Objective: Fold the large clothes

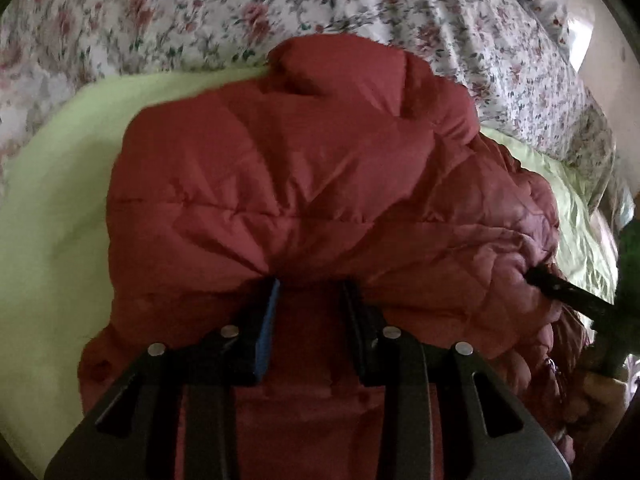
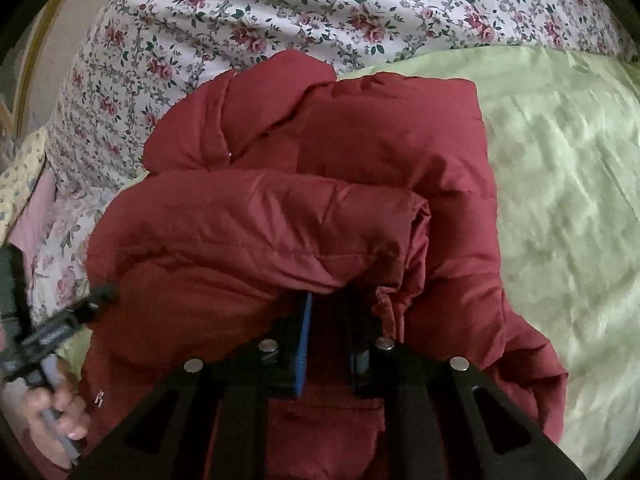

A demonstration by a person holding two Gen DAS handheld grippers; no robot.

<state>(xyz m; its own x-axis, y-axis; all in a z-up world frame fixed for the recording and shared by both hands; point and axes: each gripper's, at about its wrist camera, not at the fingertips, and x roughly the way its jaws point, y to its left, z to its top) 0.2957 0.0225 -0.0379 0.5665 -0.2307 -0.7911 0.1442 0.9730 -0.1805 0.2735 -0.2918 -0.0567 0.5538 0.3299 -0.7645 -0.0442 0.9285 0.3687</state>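
The floral bedspread covers the far and outer parts of the bed in both wrist views, printed with pink roses and green leaves on white. Over it lies a pale green sheet, smooth in the left wrist view and lightly rumpled in the right one.

The red quilted puffer jacket lies on the green sheet, its far end reaching the edge of the floral cover. It is bundled in thick folds; in the right wrist view a padded roll runs crosswise over the lower layers, with a squared panel behind it. Along one edge the jacket shows a finer diamond quilting and a small metal zip pull, seen low in the left wrist view.

The left gripper is clamped on a bunched fold of the jacket: fabric puckers and gathers at the fingertips, and cloth fills the narrow gap between them. A blue pad faces inward on one finger.

The right gripper is closed on a fold of the same jacket, its fingers drawn close with cloth pinched at the tips, under the crosswise roll.

In the right wrist view a hand grips the left tool's handle at the lower left edge, beside the jacket.
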